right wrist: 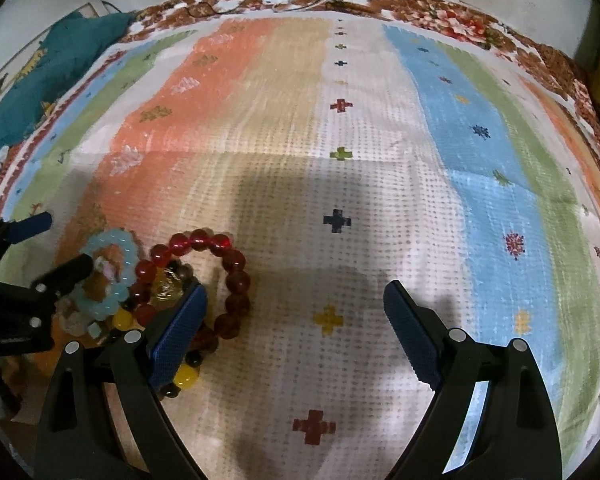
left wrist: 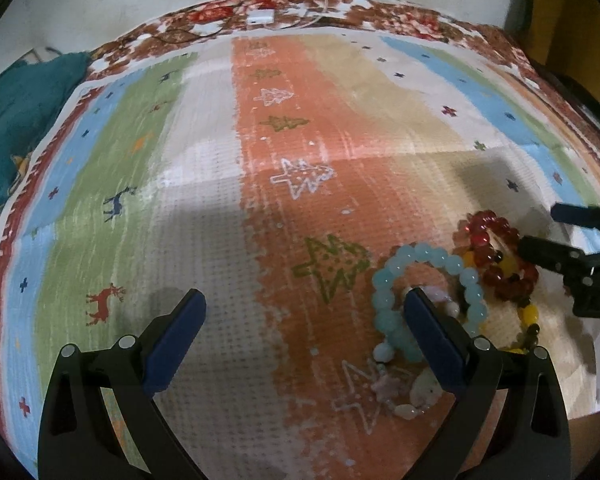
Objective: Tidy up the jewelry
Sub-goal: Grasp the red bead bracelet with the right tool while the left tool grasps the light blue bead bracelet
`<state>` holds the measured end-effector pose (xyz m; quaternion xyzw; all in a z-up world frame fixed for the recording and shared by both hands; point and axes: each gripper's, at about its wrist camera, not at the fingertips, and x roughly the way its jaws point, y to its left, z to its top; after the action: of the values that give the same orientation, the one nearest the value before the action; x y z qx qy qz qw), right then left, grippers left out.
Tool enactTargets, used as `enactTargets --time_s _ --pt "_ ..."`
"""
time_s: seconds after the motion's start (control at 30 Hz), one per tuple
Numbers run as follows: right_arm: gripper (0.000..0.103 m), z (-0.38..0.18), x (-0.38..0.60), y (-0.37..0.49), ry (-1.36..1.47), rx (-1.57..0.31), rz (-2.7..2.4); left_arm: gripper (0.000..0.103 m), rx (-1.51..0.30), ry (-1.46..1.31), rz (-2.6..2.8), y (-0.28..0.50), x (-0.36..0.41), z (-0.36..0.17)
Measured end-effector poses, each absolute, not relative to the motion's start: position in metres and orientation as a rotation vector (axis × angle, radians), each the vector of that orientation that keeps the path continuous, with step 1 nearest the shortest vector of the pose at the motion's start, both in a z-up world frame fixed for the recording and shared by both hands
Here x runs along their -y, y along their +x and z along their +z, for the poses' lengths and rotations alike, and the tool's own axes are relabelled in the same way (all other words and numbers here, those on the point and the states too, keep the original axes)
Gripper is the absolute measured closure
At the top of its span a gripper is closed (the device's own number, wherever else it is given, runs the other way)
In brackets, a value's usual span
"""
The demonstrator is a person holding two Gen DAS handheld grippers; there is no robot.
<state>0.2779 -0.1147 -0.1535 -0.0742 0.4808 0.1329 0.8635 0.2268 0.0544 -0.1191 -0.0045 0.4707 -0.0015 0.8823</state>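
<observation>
Leftmost, a teal cloth (left wrist: 24, 120) lies bunched at the far edge of the striped mat (left wrist: 204, 208) that covers the surface. Over the mat's pale and orange bands the left tongs (left wrist: 302, 312) hover spread wide, holding nothing; their right finger sits over the pale blue bead bracelet (left wrist: 384, 280). Just beside it to the right, touching in one heap, lie a red bead bracelet (right wrist: 236, 264) and a strand of yellow and dark beads (left wrist: 528, 314), with a pale stone strand (left wrist: 416, 392) nearer the camera. Further right, the right tongs (right wrist: 296, 308) also stand wide apart and empty, their left finger over the heap's edge.
</observation>
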Motion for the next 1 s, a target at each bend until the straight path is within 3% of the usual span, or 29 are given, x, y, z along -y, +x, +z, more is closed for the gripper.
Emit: enactTargets --time_s 0.27,0.37,0.47,0.53,0.57,0.63,0.67,0.7,1.0 --pt "0.014 -0.161 0.113 0.280 -0.173 -1.027 0.259 0.006 -1.005 -0.015 0.008 0.227 -0.058 -0.122" --pt "0.022 -0.162 0.112 0.280 -0.177 -1.032 0.269 0.008 -1.016 -0.016 0.002 0.227 -0.059 -0.123" --pt "0.040 -0.162 0.110 0.278 -0.186 -1.034 0.286 0.019 -1.027 -0.014 -0.024 0.226 -0.057 -0.123" --pt "0.062 -0.162 0.107 0.275 -0.199 -1.037 0.302 0.034 -1.036 0.014 -0.028 0.225 -0.053 -0.123" --pt "0.067 -0.163 0.105 0.274 -0.199 -1.042 0.323 0.039 -1.035 0.017 -0.038 0.225 -0.052 -0.122" --pt "0.085 -0.163 0.103 0.273 -0.190 -1.056 0.358 0.065 -1.033 0.020 -0.065 0.223 -0.051 -0.122" --pt "0.088 -0.163 0.103 0.272 -0.186 -1.064 0.366 0.074 -1.033 0.018 -0.066 0.223 -0.052 -0.122" --pt "0.088 -0.163 0.103 0.272 -0.185 -1.068 0.366 0.090 -1.037 0.011 -0.067 0.224 -0.054 -0.122" --pt "0.089 -0.158 0.103 0.268 -0.166 -1.071 0.398 0.092 -1.032 -0.010 -0.084 0.219 -0.058 -0.115"
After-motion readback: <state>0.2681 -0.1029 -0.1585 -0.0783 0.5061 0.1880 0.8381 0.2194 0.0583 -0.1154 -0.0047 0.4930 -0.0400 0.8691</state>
